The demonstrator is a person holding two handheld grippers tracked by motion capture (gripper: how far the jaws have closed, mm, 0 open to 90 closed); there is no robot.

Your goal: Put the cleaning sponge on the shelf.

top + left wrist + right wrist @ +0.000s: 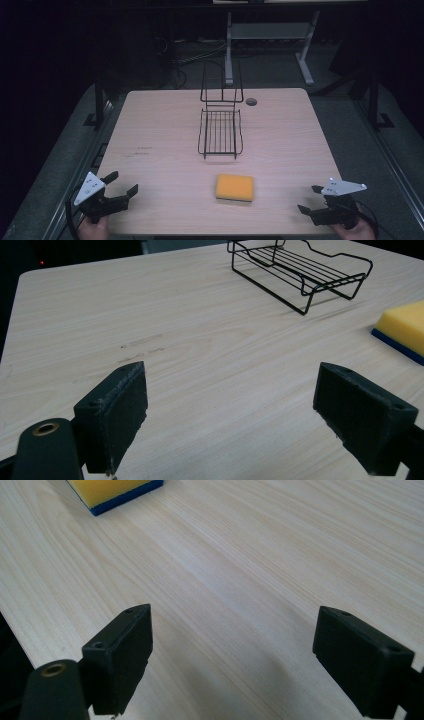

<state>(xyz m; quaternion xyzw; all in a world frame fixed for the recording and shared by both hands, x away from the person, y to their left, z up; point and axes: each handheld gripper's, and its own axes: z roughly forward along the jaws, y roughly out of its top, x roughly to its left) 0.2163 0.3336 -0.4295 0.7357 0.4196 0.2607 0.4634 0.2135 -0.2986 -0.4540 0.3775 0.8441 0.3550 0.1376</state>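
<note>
- While both tools sit low at the near edge of the table, the left gripper has its jaws spread wide with nothing between them, which suits a hand that has not yet picked a target
- Equally wide apart and empty, the right gripper waits at the near right corner; in its own view only bare wood lies between its pads
- Lying flat on the near middle of the table, between the two grippers but well apart from each, is the sponge, yellow face up with its blue scouring layer underneath; that leaves its low sides free for a pinch from either hand
- Beyond the sponge, toward the far edge, stands the black wire rack, its open tray facing up and its tall back frame farthest from the person, so it looks like the likely place for the sponge to go
</note>
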